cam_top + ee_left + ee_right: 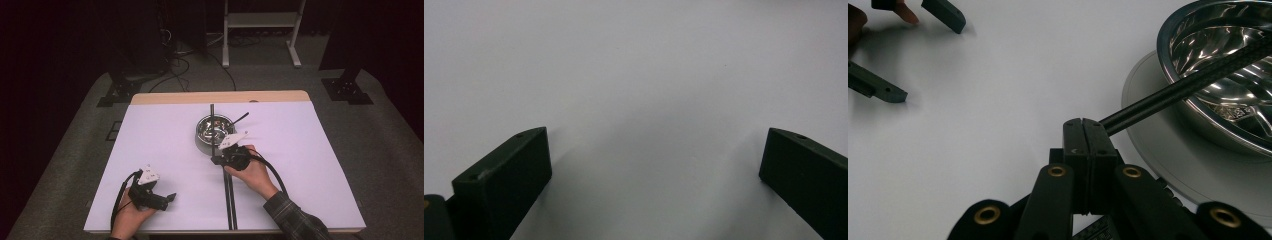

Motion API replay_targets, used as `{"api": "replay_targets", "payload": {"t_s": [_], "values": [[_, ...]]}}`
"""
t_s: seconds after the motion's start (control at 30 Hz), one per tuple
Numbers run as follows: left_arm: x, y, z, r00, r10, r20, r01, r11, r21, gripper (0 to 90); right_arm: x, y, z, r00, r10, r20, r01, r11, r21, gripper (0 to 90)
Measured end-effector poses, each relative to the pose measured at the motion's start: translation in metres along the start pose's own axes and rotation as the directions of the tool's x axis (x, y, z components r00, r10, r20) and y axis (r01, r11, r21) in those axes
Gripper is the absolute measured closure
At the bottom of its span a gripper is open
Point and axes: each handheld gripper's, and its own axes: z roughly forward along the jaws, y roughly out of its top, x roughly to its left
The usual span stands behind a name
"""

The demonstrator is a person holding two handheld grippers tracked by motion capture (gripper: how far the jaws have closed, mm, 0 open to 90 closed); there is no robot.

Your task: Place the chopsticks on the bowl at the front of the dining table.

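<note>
Right claw (pixel 1083 131) clenched, nothing gripped, just beside the steel bowl (pixel 213 131) at bench (pixel 310 165) centre. Black rod (pixel 229 192) crosses the bowl. Left claw (pixel 167 200) released, well apart.

It looked like a lab recording room: a white-covered bench (pixel 165 145) stood on grey carpet (pixel 385 140), with loose cables (pixel 175 65) and stand feet (pixel 347 90) against dark surroundings

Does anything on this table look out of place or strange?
Yes: a long black rod lies across the table, its far end over the metal bowl. The right gripper is shut beside it.
</note>
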Motion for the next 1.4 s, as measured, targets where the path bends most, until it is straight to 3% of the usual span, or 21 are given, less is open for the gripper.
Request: {"api": "replay_targets", "payload": {"t_s": [0.27,0.6,1.0,1.4], "values": [[0.000,0.000,0.000,1.0000,0.002,-0.001,-0.002,1.0000,0.000,0.0,0.004,-0.001,-0.011,0.9999,-0.002,-0.011,0.002,1.000,-0.015,79.7],[0.000,0.000,0.000,1.0000,-0.001,0.001,0.001,1.0000,0.000,0.0,0.001,-0.009,-0.028,0.9996,0.025,0.013,-0.024,0.999,-0.024,65.3],[0.000,0.000,0.000,1.0000,-0.003,0.001,0.003,1.0000,-0.002,0.0,-0.004,-0.022,-0.050,0.9957,0.054,0.075,-0.052,0.998,-0.035,37.6],[0.000,0.000,0.000,1.0000,-0.001,0.000,0.001,1.0000,-0.001,0.0,-0.010,-0.037,-0.071,0.9894,0.090,0.114,-0.086,0.995,-0.045,34.3]]}}
